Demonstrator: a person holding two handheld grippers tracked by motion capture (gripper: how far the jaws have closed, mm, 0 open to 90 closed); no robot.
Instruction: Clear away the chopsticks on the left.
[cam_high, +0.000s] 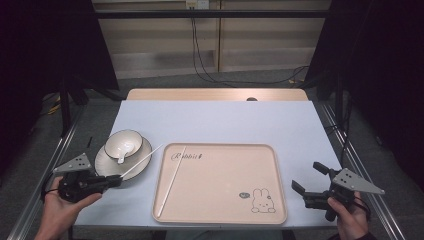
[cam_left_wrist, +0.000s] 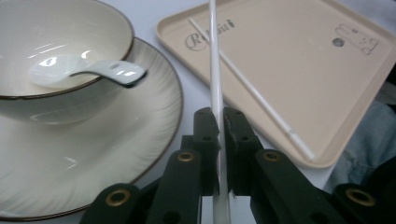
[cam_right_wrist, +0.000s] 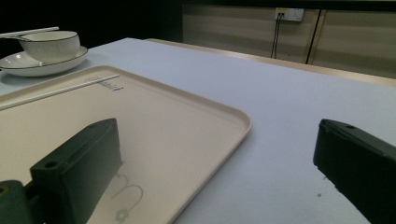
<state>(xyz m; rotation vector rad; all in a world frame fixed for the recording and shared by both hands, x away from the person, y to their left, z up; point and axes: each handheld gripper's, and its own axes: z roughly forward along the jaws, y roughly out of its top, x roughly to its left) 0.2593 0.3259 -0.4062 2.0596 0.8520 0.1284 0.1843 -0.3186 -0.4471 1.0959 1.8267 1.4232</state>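
Observation:
My left gripper, at the table's front left, is shut on a thin white chopstick. That chopstick slants up over the plate's edge toward the tray. A second white chopstick lies inside the beige tray near its left side. A white bowl with a white spoon in it sits on a white plate. My right gripper stands open and holds nothing, just right of the tray.
The tray carries a rabbit drawing at its front right corner. The light blue table top stretches bare behind the tray. Metal rails run along both table sides, and cables hang by the far wall.

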